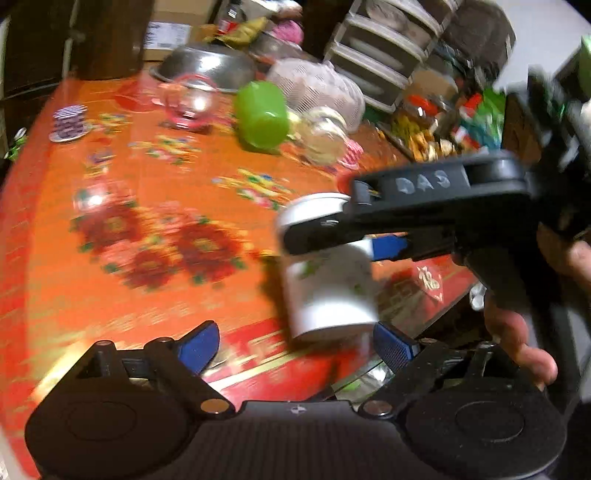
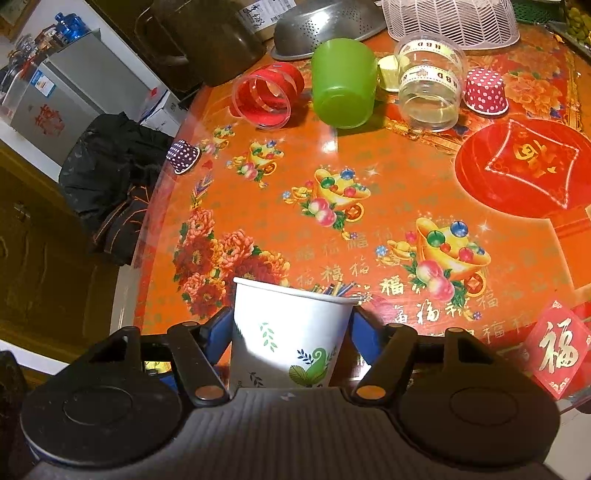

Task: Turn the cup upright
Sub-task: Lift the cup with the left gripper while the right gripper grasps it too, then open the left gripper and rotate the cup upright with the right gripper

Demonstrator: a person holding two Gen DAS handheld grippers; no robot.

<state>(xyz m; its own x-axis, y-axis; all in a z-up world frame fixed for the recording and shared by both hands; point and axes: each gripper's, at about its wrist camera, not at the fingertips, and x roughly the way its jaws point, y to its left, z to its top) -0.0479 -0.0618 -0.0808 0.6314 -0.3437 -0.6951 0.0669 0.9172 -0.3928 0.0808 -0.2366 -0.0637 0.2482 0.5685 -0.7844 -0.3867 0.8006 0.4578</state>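
Observation:
A white paper cup with green leaf print [image 2: 291, 332] stands between the blue pads of my right gripper [image 2: 291, 328], which is shut on it, rim facing away from the camera. In the blurred left wrist view the same cup [image 1: 328, 266] is held upright above the table's near edge by the right gripper [image 1: 332, 225], which reaches in from the right. My left gripper [image 1: 295, 345] is open and empty, just in front of and below the cup.
On the orange patterned table [image 2: 369, 177] at the back lie a green cup [image 2: 343, 85], a red-banded clear cup [image 2: 266, 99], a clear tub [image 2: 430, 88], spotted paper cups [image 2: 485, 90], a steel colander [image 2: 317, 26] and a white basket [image 2: 450, 20]. The table edge is at the left.

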